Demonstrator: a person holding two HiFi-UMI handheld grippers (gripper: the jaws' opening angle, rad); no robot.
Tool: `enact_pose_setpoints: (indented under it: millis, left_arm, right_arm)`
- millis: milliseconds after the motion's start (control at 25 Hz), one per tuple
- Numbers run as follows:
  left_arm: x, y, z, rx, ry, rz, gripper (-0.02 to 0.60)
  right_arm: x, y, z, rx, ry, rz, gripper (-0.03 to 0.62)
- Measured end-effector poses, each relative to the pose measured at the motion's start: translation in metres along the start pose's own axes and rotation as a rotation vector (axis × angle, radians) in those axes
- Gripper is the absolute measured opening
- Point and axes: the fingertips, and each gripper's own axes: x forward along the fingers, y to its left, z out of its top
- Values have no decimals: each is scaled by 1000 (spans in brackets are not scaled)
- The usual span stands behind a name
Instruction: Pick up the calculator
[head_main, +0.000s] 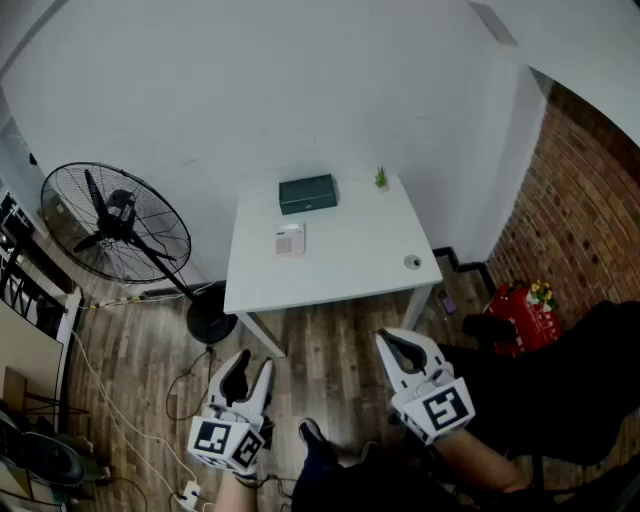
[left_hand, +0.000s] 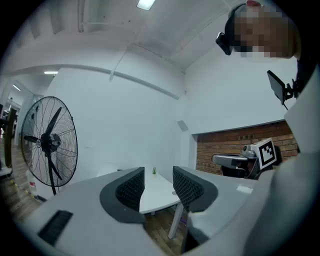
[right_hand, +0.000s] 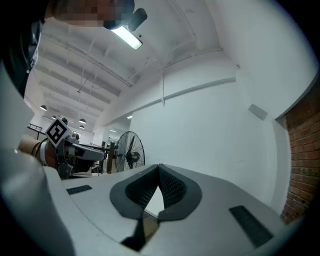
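Calculator (head_main: 290, 240) lies on the white surface (head_main: 350, 262), far ahead of the left fingers (left_hand: 187, 189), which are apart, and the right fingers (right_hand: 172, 187), pressed together. Nothing is held yet; next, reach forward.

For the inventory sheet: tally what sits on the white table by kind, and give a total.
calculator: 1
box: 1
plant: 1
round thing: 1
Total on the table: 4
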Motion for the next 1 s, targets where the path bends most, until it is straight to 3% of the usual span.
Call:
enact_pose_setpoints:
  millis: [280,440,600,680,1000]
  left_arm:
    - [1,10,-7,-21,22,-1,175]
    - [7,26,-1,-4,4,-6,176]
    - [10,55,8,-3,-23,-13,202]
    - [14,75,7,-20,-24,-19,209]
    - [22,174,4,-64,-31,-31,221]
  right_arm:
    - [2,3,-7,0,30,-10,5]
    - [15,-1,-1,34,-22,0,11]
    - [45,-3,12,42,-74,-2,187]
    - [63,-1,11,61,-63,-15,231]
    - [146,23,19,48,-57,-38,238]
